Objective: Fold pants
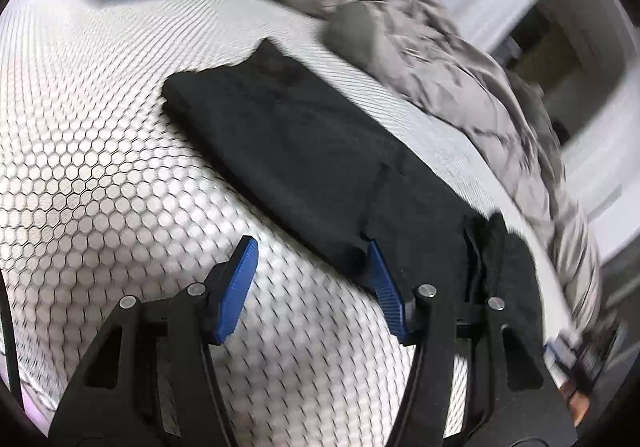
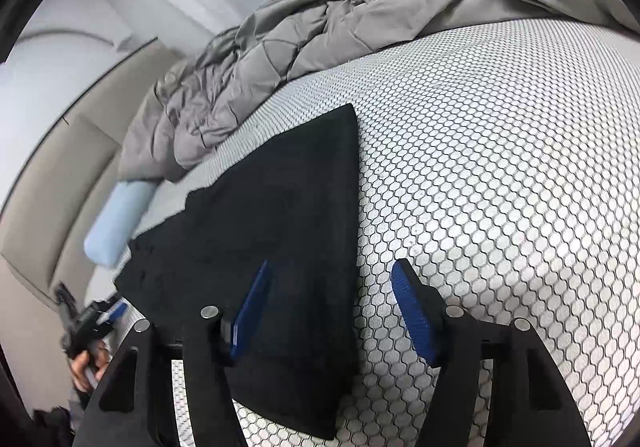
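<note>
The black pants, folded into a flat, long rectangle of soft dark cloth, lie on the bed's white mattress cover with its dark hexagon pattern, near the middle of the bed. In the left wrist view the left tool hangs over the near long edge of the pants with its blue ribbed pads spread apart; one pad sits just at the cloth's edge and the other is over bare mattress, and nothing is pinched between them. In the right wrist view the right tool is likewise spread, one blue pad over the black cloth and the other over the patterned cover, straddling the straight side edge of the pants without gripping it. A crumpled grey quilted comforter is bunched along the far side of the bed, clear of the pants. A pale blue pillow lies at the head end, against a beige upholstered headboard. At the lower left of the right wrist view a hand shows holding the left tool's handle, blurred.
</note>
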A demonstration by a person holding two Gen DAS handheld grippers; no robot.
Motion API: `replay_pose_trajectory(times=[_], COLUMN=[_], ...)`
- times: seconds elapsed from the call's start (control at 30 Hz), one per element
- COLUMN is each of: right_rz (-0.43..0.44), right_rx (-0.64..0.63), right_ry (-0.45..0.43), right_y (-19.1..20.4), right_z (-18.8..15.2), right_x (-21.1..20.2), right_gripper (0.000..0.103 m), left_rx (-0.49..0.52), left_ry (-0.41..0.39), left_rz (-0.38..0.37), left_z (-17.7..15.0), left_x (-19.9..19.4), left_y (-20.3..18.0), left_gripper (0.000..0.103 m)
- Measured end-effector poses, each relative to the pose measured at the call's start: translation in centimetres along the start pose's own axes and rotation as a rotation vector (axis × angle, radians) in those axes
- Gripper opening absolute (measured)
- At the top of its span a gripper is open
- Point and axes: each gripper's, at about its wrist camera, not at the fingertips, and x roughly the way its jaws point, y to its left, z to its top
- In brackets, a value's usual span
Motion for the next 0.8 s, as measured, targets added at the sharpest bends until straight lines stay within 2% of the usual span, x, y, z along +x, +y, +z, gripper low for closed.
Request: replay_pose_trajectory(times=[0.1, 0.13, 0.17, 0.2, 0.23, 0.27, 0.33, 0.43, 0.53, 0.67, 0.7, 0.77, 0.8], right_rz=[-0.013, -0.012, -0.01, -0.004, -0.001, -0.001, -0.005, 0.001, 0.01, 0.008, 0.004, -0.002, -0.011], right_rx=[0.002, 0.001, 0.0, -0.005, -0.009, -0.019, -0.043, -0.064, -0.078, -0.075, -0.068, -0.057, -0.049], right_ry=[0.019, 0.028, 0.035, 0.043, 0.045, 0.049, 0.047, 0.036, 0.011, -0.008, -0.011, -0.019, -0.025], right_y=[-0.3, -0.6, -0.3, -0.1, -0.1, 0.2, 0.8, 2.2, 2.2, 1.4, 1.1, 0.6, 0.3], right_z=[0.0, -0.2, 0.1, 0.0, 0.0, -0.2, -0.4, 0.1, 0.2, 0.2, 0.3, 0.3, 0.3], right_x=[-0.1, -0.4, 0.8, 1.0, 1.4, 1.8, 2.4, 3.1, 1.9, 0.5, 0.4, 0.0, -0.2], right_gripper=[0.064, 0.064, 0.064, 0.064, 0.064, 0.064, 0.064, 0.064, 0.064, 0.064, 0.064, 0.064, 0.064], left_rx=[-0.066, -0.082, -0.101, -0.113, -0.105, -0.089, -0.039, 0.119, 0.276, 0.494, 0.568, 0.672, 0.771], left_ry=[0.019, 0.017, 0.01, 0.001, -0.006, -0.023, -0.088, -0.199, -0.251, -0.237, -0.214, -0.151, -0.071], left_rz=[0.0, 0.004, 0.016, 0.035, 0.045, 0.056, 0.058, 0.08, 0.004, -0.163, -0.23, -0.317, -0.363], left_z=[2.4, 2.9, 3.5, 4.0, 4.3, 4.5, 4.5, 3.7, 2.1, -2.6, -4.7, -8.1, -11.2], left_x=[2.2, 2.7, 3.3, 3.6, 3.8, 3.7, 2.5, -0.3, -2.8, -5.1, -5.3, -4.5, -3.5], left_y=[0.6, 0.7, 0.6, 0.7, 0.4, 0.1, -1.3, -5.8, -12.3, -22.0, -25.0, -29.5, -32.2], left_gripper=[0.053, 0.047, 0.031, 0.024, 0.011, 0.004, 0.002, 0.001, 0.0, 0.0, 0.0, 0.001, 0.003])
